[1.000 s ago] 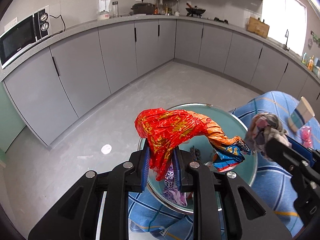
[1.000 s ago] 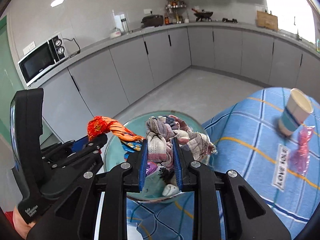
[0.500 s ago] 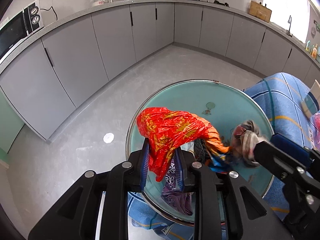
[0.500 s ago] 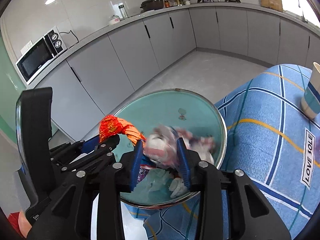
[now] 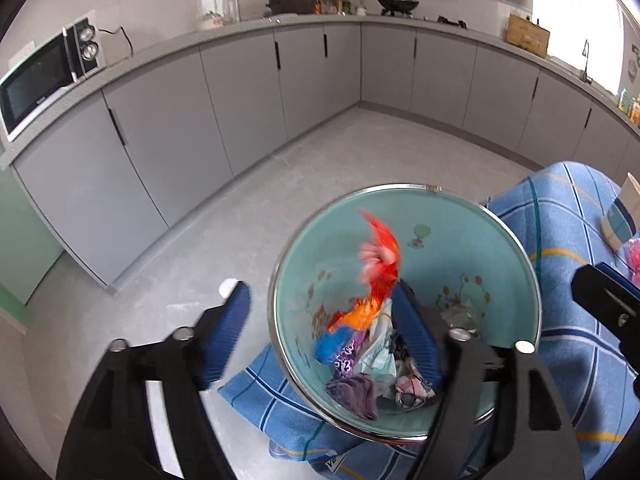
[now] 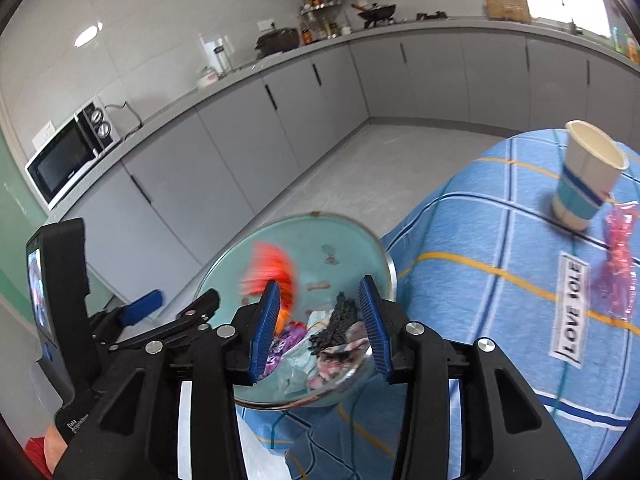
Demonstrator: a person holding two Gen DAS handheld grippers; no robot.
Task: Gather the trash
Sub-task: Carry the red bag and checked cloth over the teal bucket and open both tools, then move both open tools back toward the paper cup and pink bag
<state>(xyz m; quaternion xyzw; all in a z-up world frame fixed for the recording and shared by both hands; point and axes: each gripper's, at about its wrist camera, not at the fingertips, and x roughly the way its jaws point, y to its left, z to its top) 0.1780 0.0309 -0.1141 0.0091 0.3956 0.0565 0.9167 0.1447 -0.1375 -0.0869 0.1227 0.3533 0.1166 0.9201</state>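
Observation:
A round teal bin with a metal rim (image 5: 520, 248) (image 6: 372, 240) stands at the corner of the blue checked table. A red and orange wrapper (image 5: 380, 264) (image 6: 268, 268), blurred, falls free into it. Several crumpled wrappers (image 5: 372, 372) and a striped cloth wad (image 6: 344, 344) lie at its bottom. My left gripper (image 5: 324, 328) is open wide over the bin's near left rim, empty. My right gripper (image 6: 320, 320) is open above the bin, empty. A paper cup (image 6: 588, 176) and a pink wrapper (image 6: 618, 276) lie on the table at right.
The blue checked tablecloth (image 6: 500, 248) bears a "LOVE SOLE" label (image 6: 570, 316). Grey cabinets (image 5: 240, 92) run along the far walls, with a microwave (image 5: 40, 80) on the counter at left. Grey floor (image 5: 320, 176) lies beyond the bin.
Both grippers opened. The red wrapper left my left gripper and is dropping into the bin. The cloth wad left my right gripper and now lies in the bin.

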